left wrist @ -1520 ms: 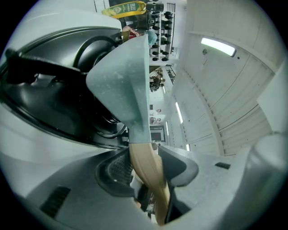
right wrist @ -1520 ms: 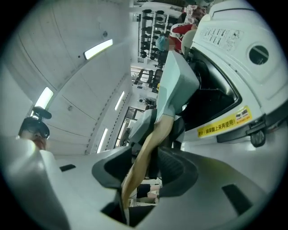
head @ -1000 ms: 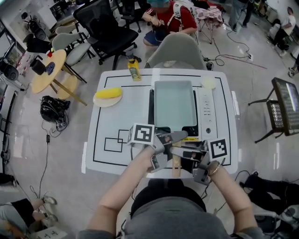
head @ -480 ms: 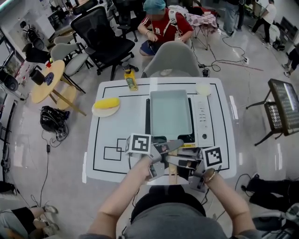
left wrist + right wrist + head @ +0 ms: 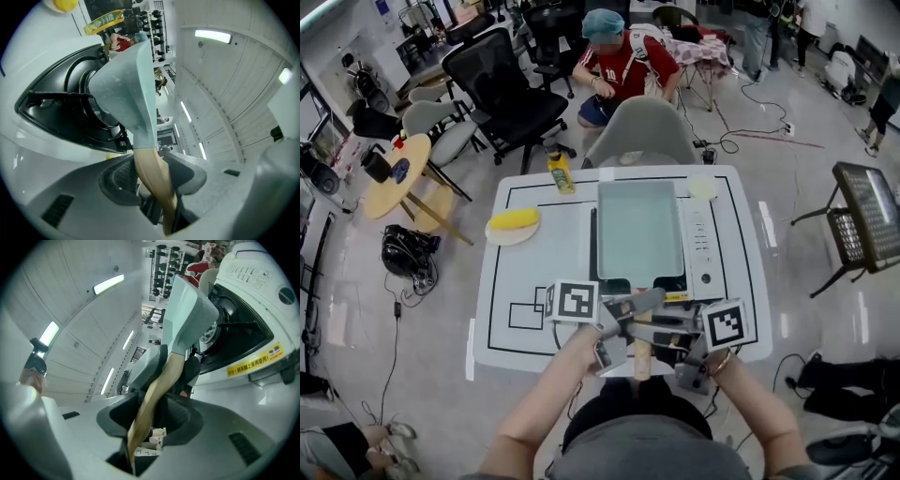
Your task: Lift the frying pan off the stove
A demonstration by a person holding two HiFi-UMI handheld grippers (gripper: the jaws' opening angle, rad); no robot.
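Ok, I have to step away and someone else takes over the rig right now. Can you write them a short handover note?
Left claw: closed on the wooden pan handle, from its left side.
Right claw: closed on the same handle, from its right side.
Frying pan: above the stove on the white table. In the left gripper view its underside shows clear of the burner, so it seems just lifted.
Done: two-claw grip on the handle, and the pan looks raised.
Left: carry the pan clear of the stove, probably keeping it level.
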